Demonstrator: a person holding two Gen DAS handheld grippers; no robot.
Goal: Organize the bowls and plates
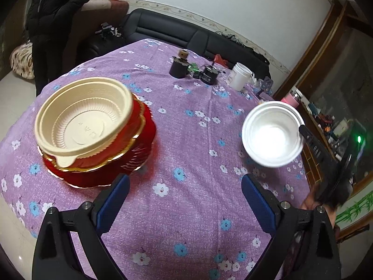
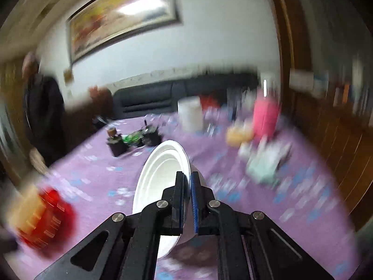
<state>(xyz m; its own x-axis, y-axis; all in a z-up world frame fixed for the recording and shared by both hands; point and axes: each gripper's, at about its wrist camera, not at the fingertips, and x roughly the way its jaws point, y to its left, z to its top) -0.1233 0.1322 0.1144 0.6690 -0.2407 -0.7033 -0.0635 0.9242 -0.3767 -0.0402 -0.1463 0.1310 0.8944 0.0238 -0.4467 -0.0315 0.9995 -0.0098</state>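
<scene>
**White bowl pinched at its rim above the flowered cloth**

Nearest the camera, the right gripper [image 2: 187,182] was seen pressed together on the rim of the white bowl [image 2: 160,177], one finger inside the wall and one outside; the bowl was held tilted, clear of the purple tablecloth [image 1: 186,210]. The left gripper [image 1: 185,186] was spread wide over bare cloth, with nothing between its blue pads [image 1: 114,200]. Further left, a cream bowl [image 1: 84,121] was found nested, slightly askew, in a stack of red plates [image 1: 139,154]. Beyond, small dark jars [image 1: 178,68] and a white mug [image 1: 239,75] were set near the far edge, before a black sofa [image 1: 163,30].
</scene>
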